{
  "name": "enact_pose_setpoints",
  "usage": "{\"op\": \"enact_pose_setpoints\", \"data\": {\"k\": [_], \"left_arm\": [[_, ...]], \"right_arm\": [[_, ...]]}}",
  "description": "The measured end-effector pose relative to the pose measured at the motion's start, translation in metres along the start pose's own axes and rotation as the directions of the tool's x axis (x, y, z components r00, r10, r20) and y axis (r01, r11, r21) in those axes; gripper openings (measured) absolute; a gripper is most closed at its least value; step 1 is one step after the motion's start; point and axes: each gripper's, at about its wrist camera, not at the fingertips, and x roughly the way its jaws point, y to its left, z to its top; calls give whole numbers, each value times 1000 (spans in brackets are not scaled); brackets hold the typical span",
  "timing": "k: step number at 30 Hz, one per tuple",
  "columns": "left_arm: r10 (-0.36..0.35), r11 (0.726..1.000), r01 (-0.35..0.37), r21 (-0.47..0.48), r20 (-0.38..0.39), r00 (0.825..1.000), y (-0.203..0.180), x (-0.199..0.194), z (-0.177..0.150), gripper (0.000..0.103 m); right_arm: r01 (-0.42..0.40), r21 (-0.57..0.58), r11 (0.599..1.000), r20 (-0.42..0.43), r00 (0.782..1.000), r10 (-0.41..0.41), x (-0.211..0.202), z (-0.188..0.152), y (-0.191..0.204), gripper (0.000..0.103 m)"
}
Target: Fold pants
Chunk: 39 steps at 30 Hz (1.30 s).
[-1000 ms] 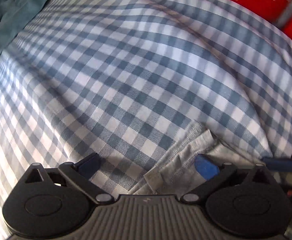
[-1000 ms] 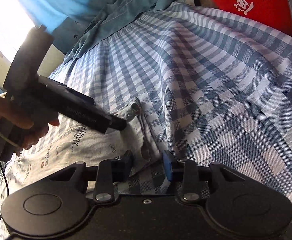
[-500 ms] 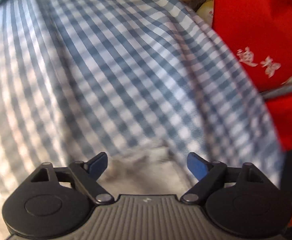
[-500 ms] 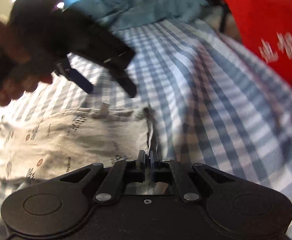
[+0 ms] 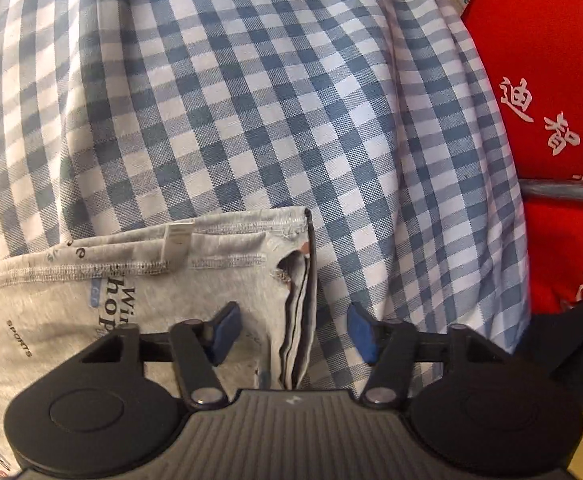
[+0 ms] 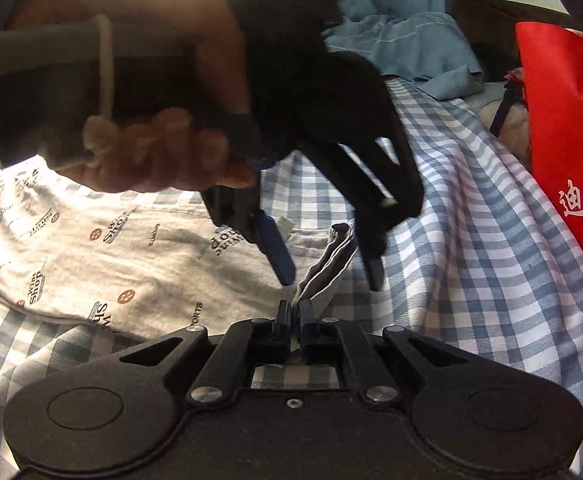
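We find the left gripper (image 5: 293,330) with fingers spread apart, straddling the folded edge of the pants (image 5: 71,312), which lie on the checked sheet (image 5: 231,100). The right gripper (image 6: 294,314) has its fingers clamped on the pants' corner. A red bag (image 6: 563,128) stands beyond, to the right of the fingers.

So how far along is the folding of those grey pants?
Early, it seems. The grey pants lie spread flat on the checked sheet, and no fold is visible yet. In hand: the right claw is pinched on the edge of the pants, lifting a ridge of cloth, while the left claw hangs open over that same edge. Left: closing the left claw and making every fold.
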Motion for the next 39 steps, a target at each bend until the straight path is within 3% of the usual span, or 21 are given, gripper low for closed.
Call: {"op": "enact_pose_setpoints", "data": {"k": [1, 4, 7, 11, 14, 19, 22, 25, 32, 39], "left_arm": [[21, 1000, -21, 10, 4, 1000, -1, -1, -1, 30], [47, 999, -47, 9, 17, 999, 2, -5, -3, 7], [22, 1000, -22, -16, 23, 999, 10, -9, -6, 6], [-1, 999, 3, -54, 45, 999, 19, -18, -8, 6], [-14, 998, 18, -65, 67, 998, 23, -28, -12, 6], [-28, 997, 35, -71, 102, 994, 32, -48, -23, 6], [-37, 995, 48, -92, 122, 992, 42, -60, -34, 6], [-51, 992, 66, -103, 146, 988, 53, -73, -45, 6], [-75, 989, 99, -111, 205, 976, 102, -116, -78, 5], [-59, 979, 105, -173, 255, 965, 187, -162, -123, 5]], "right_arm": [[1, 2, 1000, 0, 1000, -1, -1, 0, 1, 3], [6, 14, 1000, 0, 1000, -6, -3, 0, 2, 3], [28, 34, 999, -14, 1000, -27, -4, 1, 3, 5], [60, 77, 995, -33, 998, -58, -8, 0, 4, 25], [68, 61, 996, -39, 997, -66, -11, -1, 10, 32], [77, -36, 996, -26, 997, -78, -11, 4, 30, 34], [80, -132, 988, -29, 996, -84, -9, 6, 48, 31], [60, -182, 981, -28, 997, -66, -13, 10, 66, 9], [18, -267, 964, 0, 1000, -18, -26, 25, 118, 5], [-98, -331, 939, -12, 995, 99, -35, 50, 189, 4]]}}
